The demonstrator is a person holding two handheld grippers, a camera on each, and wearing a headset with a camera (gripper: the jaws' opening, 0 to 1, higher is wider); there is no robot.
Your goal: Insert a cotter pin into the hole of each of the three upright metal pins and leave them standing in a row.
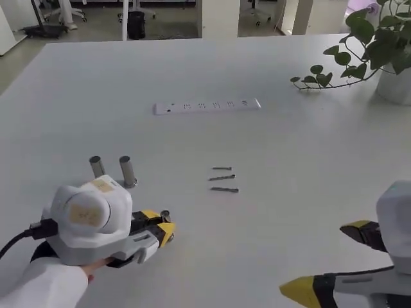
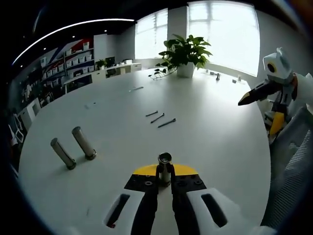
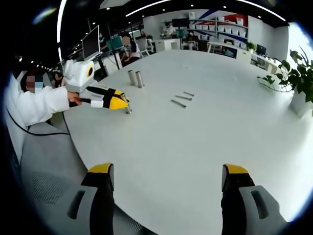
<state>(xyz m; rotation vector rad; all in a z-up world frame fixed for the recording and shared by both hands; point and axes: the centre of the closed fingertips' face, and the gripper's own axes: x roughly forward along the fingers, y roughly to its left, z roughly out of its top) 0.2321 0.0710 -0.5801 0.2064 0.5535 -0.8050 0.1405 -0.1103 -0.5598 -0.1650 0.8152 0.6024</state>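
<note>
head view downward, 3 views share table

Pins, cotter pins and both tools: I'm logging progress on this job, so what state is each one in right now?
Left tool: shut on held pin.
Held pin: upright, no cotter pin in it.
Two pins: upright, side by side, free, no cotter pins in them.
Cotter pins: three, lying loose, none inserted.
Right tool: open, empty.

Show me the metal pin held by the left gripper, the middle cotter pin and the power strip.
held metal pin (image 2: pixel 165 165): left gripper view, upper shaft.
middle cotter pin (image 1: pixel 222 178): head view, mid-length.
power strip (image 1: pixel 207 106): head view, top face centre.
</note>
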